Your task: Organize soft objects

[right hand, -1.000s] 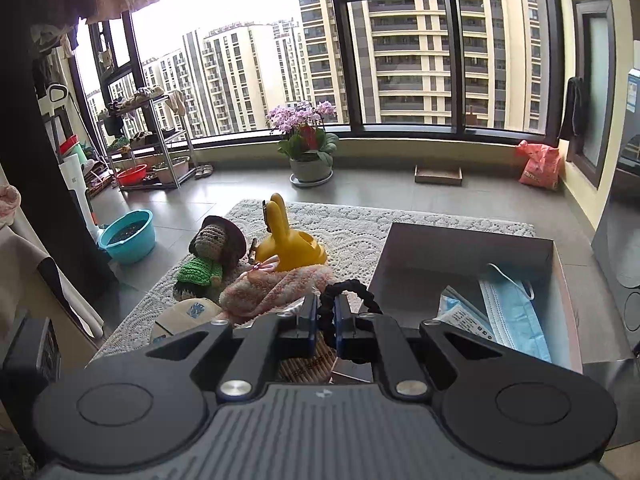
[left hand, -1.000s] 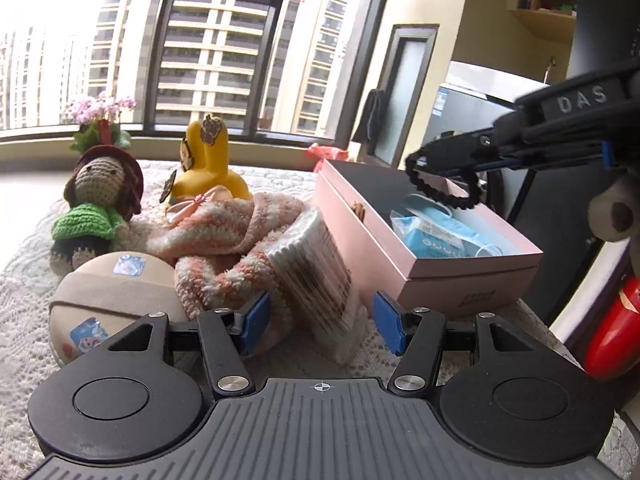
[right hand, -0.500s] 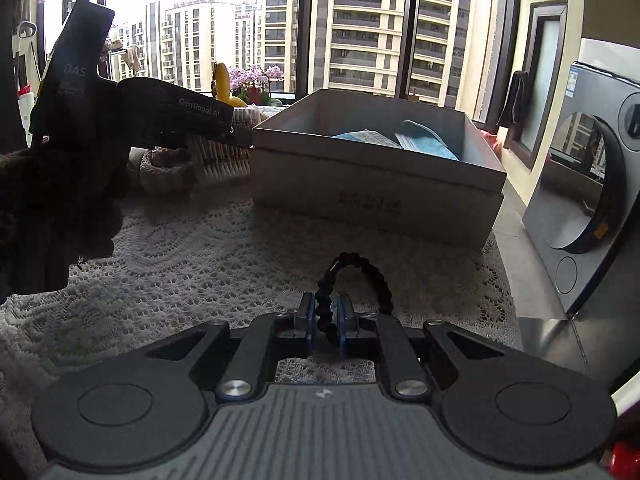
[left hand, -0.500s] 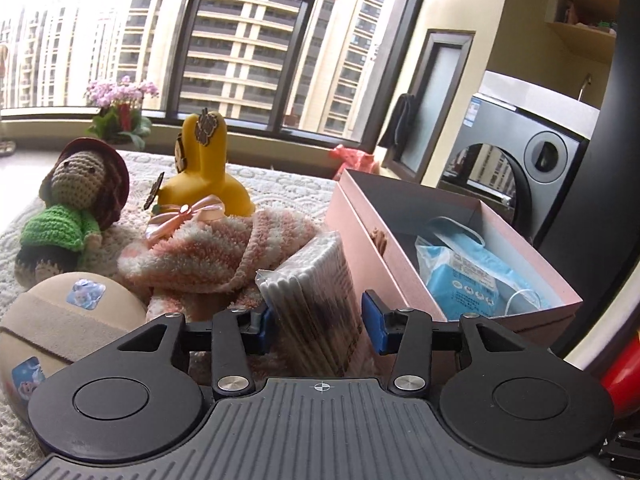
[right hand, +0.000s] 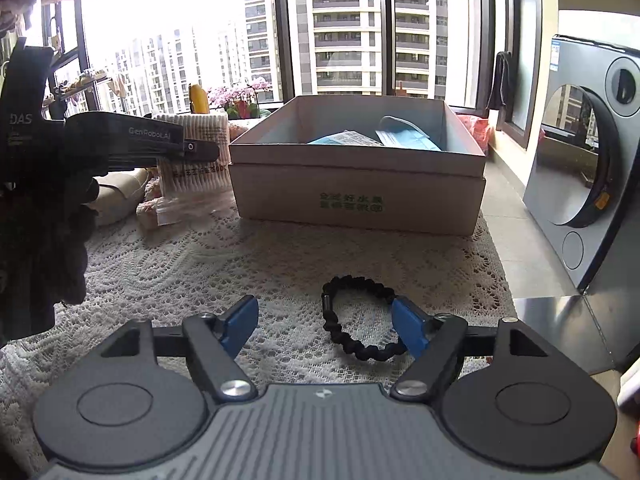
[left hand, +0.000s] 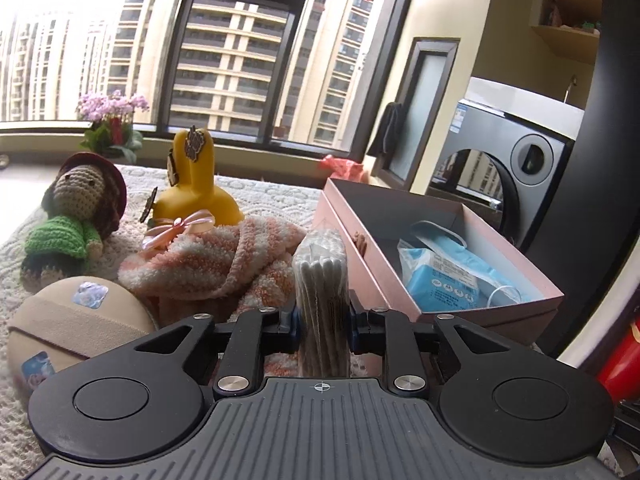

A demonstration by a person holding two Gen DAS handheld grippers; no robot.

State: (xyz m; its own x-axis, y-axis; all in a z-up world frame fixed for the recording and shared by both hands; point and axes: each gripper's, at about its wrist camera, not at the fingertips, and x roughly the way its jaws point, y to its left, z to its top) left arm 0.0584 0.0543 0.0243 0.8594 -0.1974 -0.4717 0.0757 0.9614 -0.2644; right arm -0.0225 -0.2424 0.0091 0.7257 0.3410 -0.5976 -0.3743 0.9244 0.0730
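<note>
The right gripper (right hand: pixel 324 326) has let go and is open; the black bracelet (right hand: pixel 360 320) now lies on the tabletop (right hand: pixel 240 264). The left gripper (left hand: pixel 323 322) has squeezed the cotton swab pack (left hand: pixel 322 276), beside the pink box (left hand: pixel 436 240), ready to lift.

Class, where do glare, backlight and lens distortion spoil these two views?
Left wrist view: the window's upper-left corner is blown out and the frames bow, yet the cotton swab pack reads clearly. Right wrist view: sky glare silhouettes the left claw; the bracelet stays sharp.
</note>
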